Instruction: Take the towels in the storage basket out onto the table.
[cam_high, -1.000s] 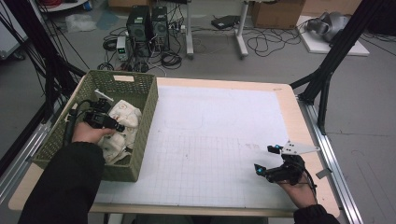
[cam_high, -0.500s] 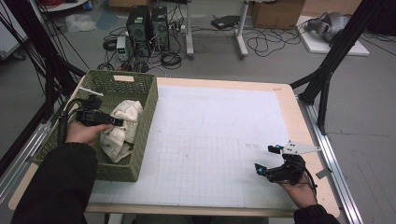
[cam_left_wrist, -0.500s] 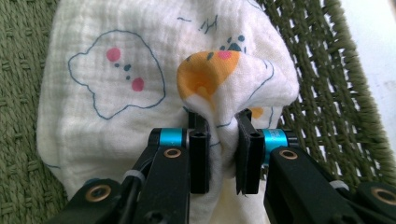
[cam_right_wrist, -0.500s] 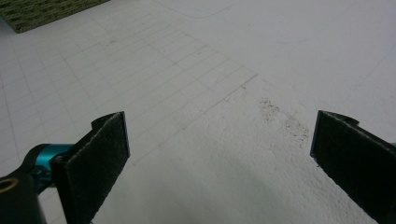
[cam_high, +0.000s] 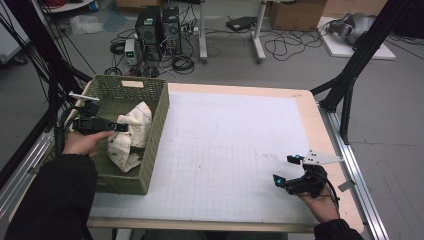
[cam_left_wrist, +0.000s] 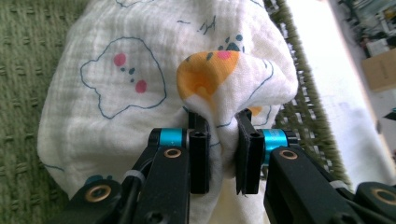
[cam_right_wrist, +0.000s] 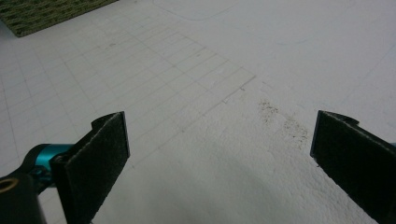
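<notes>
Left gripper (cam_left_wrist: 219, 154) clamped on white printed cloth (cam_left_wrist: 140, 88), inside green basket (cam_high: 150, 150) at table's (cam_high: 305, 107) left edge. Right gripper (cam_high: 286, 171) jaws wide apart, near front right corner.

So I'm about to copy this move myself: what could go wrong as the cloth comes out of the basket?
The left tool pinches just a small fold of the cloth, so it might slip free under the hanging weight. Most of the cloth lies inside the green basket, so it could snag on the woven rim and perhaps drag or tip the basket. The right tool rests open, far across the table, too distant to help quickly.
</notes>
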